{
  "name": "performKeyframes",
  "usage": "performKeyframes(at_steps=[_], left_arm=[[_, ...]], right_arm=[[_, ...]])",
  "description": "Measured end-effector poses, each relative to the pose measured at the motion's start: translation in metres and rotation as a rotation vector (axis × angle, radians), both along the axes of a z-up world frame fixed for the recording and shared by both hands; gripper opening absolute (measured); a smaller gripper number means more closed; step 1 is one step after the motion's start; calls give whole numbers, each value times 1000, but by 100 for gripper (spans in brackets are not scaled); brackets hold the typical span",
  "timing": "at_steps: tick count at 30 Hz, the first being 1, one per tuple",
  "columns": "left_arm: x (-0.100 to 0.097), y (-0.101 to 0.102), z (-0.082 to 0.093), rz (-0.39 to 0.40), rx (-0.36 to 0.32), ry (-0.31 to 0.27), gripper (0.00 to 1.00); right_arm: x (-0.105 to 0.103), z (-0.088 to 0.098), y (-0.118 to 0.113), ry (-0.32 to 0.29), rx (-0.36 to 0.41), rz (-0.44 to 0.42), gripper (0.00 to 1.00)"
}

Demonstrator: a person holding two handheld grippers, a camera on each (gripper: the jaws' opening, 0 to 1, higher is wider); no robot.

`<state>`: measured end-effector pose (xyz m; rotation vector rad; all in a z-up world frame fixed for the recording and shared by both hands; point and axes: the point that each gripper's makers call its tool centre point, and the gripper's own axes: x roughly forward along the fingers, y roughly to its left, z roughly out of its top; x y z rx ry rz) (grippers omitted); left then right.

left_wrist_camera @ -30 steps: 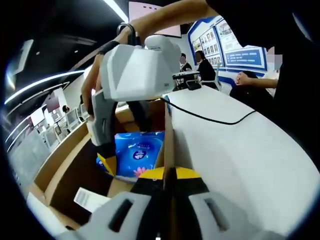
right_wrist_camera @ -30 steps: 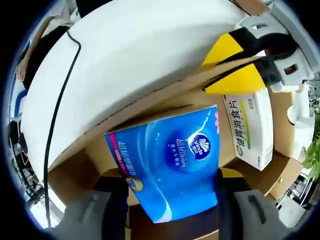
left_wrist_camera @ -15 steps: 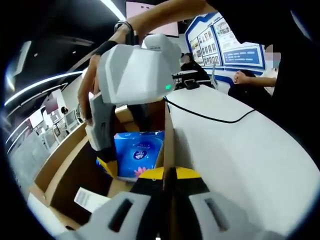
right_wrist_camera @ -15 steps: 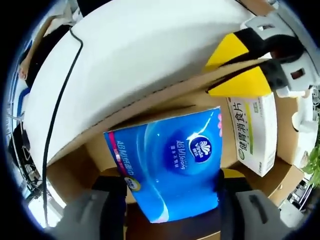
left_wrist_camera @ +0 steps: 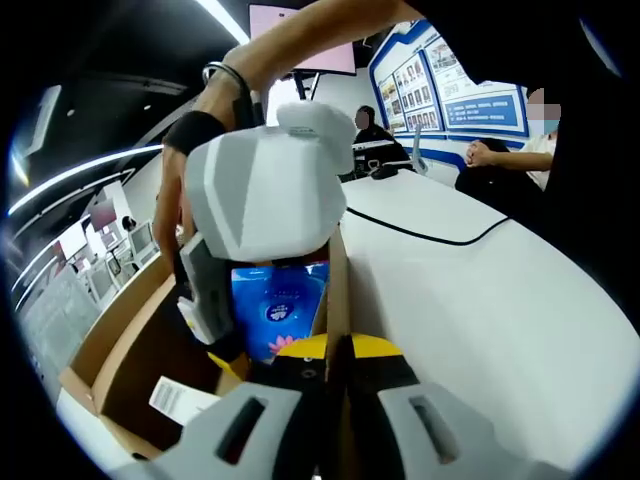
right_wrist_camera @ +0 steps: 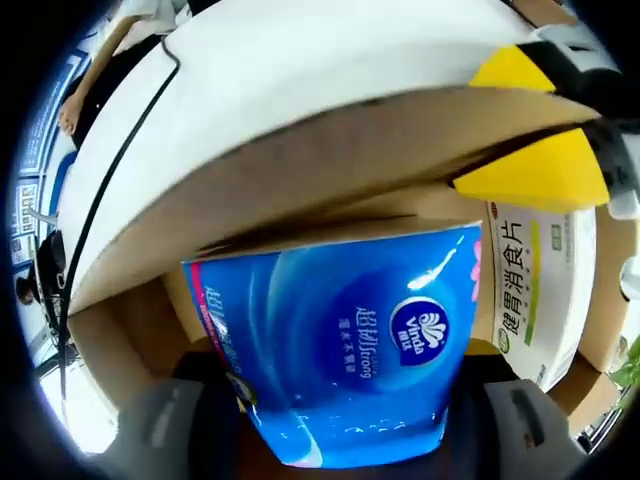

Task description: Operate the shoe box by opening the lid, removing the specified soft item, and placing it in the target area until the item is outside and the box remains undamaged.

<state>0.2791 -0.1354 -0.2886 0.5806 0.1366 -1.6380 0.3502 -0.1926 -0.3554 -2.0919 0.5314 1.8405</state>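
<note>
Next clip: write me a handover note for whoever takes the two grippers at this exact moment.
Left gripper: shut on the cardboard box wall, steadying the box.
Right gripper: jaws on either side of the blue tissue pack, apparently gripping it inside the box.
A white and green carton lies beside the pack in the box.
Done: box is open, pack grasped.
Left: lift the pack out, set it on the white table, release the box wall gently.

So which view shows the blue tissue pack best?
The right gripper view: the blue plastic tissue pack lies large and close between its tongs, logo readable. The left gripper view shows a small part of it inside the brown cardboard box, behind the right tongs.
</note>
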Motion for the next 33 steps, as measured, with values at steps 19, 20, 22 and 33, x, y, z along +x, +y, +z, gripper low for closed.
performKeyframes(at_steps=[19,20,22,33], left_arm=[[1,0,0,-1,-1,-2,5],[1,0,0,0,-1,-2,5],[1,0,0,-1,-1,-2,5],[1,0,-1,-1,-1,-3,5]], right_arm=[[-2,0,2,19,14,-2,84],[-1,1,1,16,13,1,82],[-1,1,1,10,10,4,81],[4,9,2,-37,44,10,78]])
